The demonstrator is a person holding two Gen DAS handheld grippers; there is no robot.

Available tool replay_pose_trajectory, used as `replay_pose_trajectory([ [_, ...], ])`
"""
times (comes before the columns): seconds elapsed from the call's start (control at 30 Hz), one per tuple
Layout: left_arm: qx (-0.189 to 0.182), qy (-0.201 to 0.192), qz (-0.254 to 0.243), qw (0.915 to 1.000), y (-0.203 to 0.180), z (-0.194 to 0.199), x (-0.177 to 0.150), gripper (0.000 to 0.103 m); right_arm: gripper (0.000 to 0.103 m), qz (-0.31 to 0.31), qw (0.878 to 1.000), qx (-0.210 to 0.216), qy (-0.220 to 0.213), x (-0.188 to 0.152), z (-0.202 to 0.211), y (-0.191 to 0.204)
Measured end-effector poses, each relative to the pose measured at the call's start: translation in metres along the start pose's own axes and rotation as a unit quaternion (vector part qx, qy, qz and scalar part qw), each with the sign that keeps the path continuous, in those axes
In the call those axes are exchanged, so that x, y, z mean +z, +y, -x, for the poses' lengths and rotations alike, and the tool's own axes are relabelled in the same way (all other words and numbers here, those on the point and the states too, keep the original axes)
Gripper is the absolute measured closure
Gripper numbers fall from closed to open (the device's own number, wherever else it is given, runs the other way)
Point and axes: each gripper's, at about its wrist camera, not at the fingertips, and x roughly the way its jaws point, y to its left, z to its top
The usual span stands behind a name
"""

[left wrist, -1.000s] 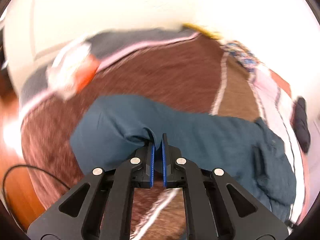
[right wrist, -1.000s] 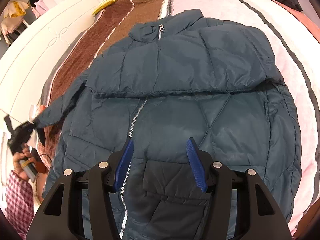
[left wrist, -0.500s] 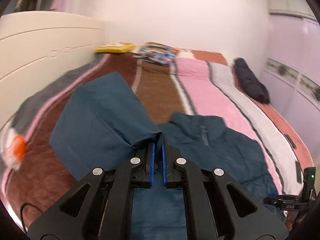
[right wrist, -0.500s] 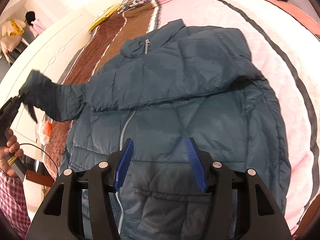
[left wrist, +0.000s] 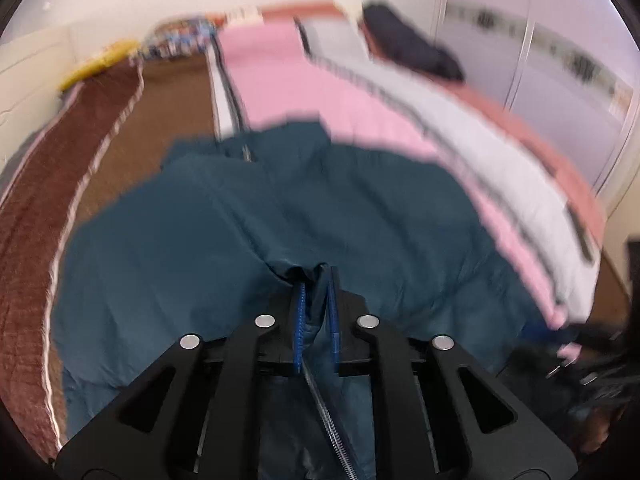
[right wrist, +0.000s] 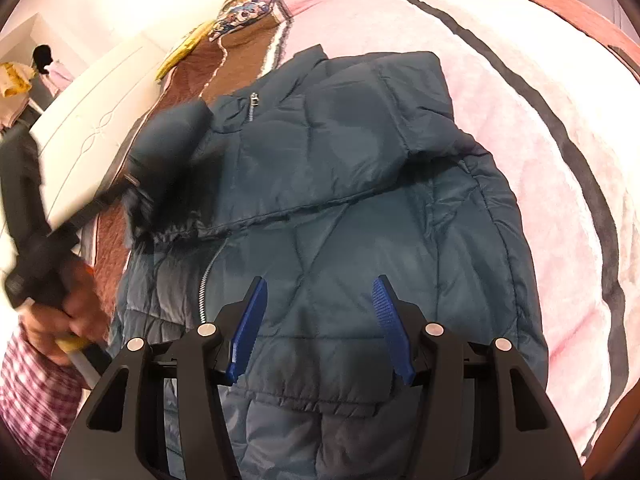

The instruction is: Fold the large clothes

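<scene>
Teal quilted puffer jacket (right wrist: 360, 216) spread front-up on the pink, white and brown striped bedspread (right wrist: 540, 128).

The left gripper (left wrist: 315, 304) has just been parting its jaws; the jacket's gathered sleeve cuff (left wrist: 298, 270) sits at their tips, over the jacket's front, and whether the pads still pinch it I cannot tell. The right gripper (right wrist: 320, 320) hangs over the jacket's lower front, jaws wide apart and holding nothing.

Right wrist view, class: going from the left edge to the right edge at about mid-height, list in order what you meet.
Hand holding the left gripper → raised sleeve → zipper → teal puffer jacket → pink blanket with its dark stripe.
</scene>
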Motion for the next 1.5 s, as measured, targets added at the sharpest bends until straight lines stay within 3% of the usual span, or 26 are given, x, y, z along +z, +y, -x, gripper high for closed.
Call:
replay_pose_trajectory([
  [0.1,-0.005,0.020,0.001,0.9998,0.001,0.000,-0.017,0.078,0.048,-0.009,1.000,-0.002,0.007,0.005,-0.004,-0.004],
  [0.13,-0.013,0.015,0.003,0.9998,0.003,0.008,-0.022,0.074,0.048,-0.007,1.000,-0.002,0.007,0.006,-0.005,-0.003],
  [0.2,-0.024,0.003,0.003,0.9997,0.009,0.027,-0.030,0.057,0.048,0.005,1.000,-0.001,0.007,0.010,-0.008,0.001],
  [0.33,-0.050,-0.026,0.014,0.9983,0.029,0.062,-0.038,0.043,0.047,0.060,0.998,0.003,0.002,0.017,-0.018,0.031],
  [0.43,-0.065,-0.045,0.050,0.9956,0.049,0.078,-0.032,0.042,0.045,0.103,0.994,0.019,-0.002,0.019,-0.024,0.058],
  [0.6,-0.005,-0.079,0.101,0.9918,0.087,0.108,-0.038,0.042,0.045,0.180,0.983,0.029,-0.011,0.016,-0.031,0.105],
  [0.67,0.026,-0.076,0.116,0.9900,0.102,0.117,-0.049,0.042,0.044,0.228,0.973,0.024,-0.021,0.012,-0.034,0.126],
  [0.87,0.070,-0.064,0.163,0.9820,0.138,0.145,-0.094,0.042,0.042,0.365,0.930,0.014,-0.036,-0.005,-0.070,0.206],
  [1.1,0.090,-0.058,0.206,0.9728,0.164,0.161,-0.130,0.042,0.042,0.416,0.908,-0.041,-0.033,-0.010,-0.128,0.237],
  [1.13,0.090,-0.058,0.211,0.9715,0.167,0.162,-0.134,0.042,0.044,0.425,0.903,-0.053,-0.033,-0.011,-0.135,0.237],
  [1.17,0.090,-0.059,0.216,0.9704,0.170,0.162,-0.137,0.042,0.065,0.429,0.901,-0.058,-0.037,-0.010,-0.137,0.236],
  [1.23,0.089,-0.060,0.226,0.9681,0.175,0.162,-0.141,0.042,0.093,0.413,0.908,-0.057,-0.050,-0.001,-0.132,0.226],
  [1.27,0.088,-0.061,0.229,0.9677,0.176,0.162,-0.142,0.042,0.098,0.387,0.920,-0.043,-0.050,0.008,-0.124,0.218],
  [1.37,0.087,-0.063,0.228,0.9677,0.177,0.159,-0.142,0.042,0.102,0.328,0.940,-0.032,-0.088,0.032,-0.092,0.193],
  [1.5,0.082,-0.063,0.228,0.9681,0.174,0.156,-0.140,0.042,0.102,0.253,0.958,-0.035,-0.132,0.058,-0.048,0.151],
])
